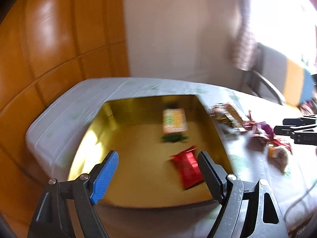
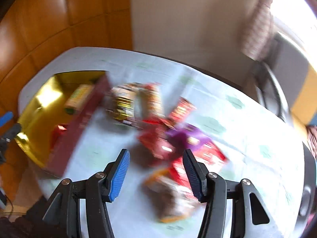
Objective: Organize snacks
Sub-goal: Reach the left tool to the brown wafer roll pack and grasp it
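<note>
While both views are blurred, the layout reads as follows.
Box: a gold-lined box with a dark red outer wall sits at the table's left end, just beside the snack heap.
Already boxed: a pale patterned packet near the far wall; a red foil pouch near the right wall.
Left gripper: released, empty, over the box.
Snack heap: loose wrappers mid-table, overlapping.
Right gripper: jaws apart, nothing pinched, above the orange-edged packet.
Handling: judged light, crinkly, slippery, contents crushable; pinch a sealed end seam.
</note>
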`<action>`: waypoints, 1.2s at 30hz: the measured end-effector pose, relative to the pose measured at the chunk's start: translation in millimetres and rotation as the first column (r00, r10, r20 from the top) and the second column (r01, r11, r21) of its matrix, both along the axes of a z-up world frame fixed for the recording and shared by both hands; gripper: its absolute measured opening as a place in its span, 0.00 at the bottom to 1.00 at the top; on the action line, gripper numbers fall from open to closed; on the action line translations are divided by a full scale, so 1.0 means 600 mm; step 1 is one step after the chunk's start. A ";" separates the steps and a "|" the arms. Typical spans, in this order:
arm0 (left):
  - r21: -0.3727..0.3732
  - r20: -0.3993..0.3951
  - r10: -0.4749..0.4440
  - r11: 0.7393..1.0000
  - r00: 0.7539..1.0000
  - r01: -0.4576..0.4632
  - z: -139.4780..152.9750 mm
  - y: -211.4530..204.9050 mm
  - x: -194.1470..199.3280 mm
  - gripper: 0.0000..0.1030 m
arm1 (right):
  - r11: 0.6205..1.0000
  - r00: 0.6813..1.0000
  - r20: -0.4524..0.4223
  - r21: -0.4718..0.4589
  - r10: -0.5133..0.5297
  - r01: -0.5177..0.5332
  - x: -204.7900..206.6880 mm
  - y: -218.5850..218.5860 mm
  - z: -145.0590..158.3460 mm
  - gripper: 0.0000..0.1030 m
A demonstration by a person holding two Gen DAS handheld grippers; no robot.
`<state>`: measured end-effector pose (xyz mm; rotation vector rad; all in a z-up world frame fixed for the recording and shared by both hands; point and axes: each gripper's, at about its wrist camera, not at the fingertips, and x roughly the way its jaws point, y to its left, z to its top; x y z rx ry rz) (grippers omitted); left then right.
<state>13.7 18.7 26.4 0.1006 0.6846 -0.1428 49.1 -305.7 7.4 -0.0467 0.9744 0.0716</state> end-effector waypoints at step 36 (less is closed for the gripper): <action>0.041 -0.501 0.002 0.999 0.865 0.021 -0.106 -0.349 0.336 0.58 | 0.957 0.985 0.069 0.256 -0.155 0.133 -0.046 -0.195 0.032 0.56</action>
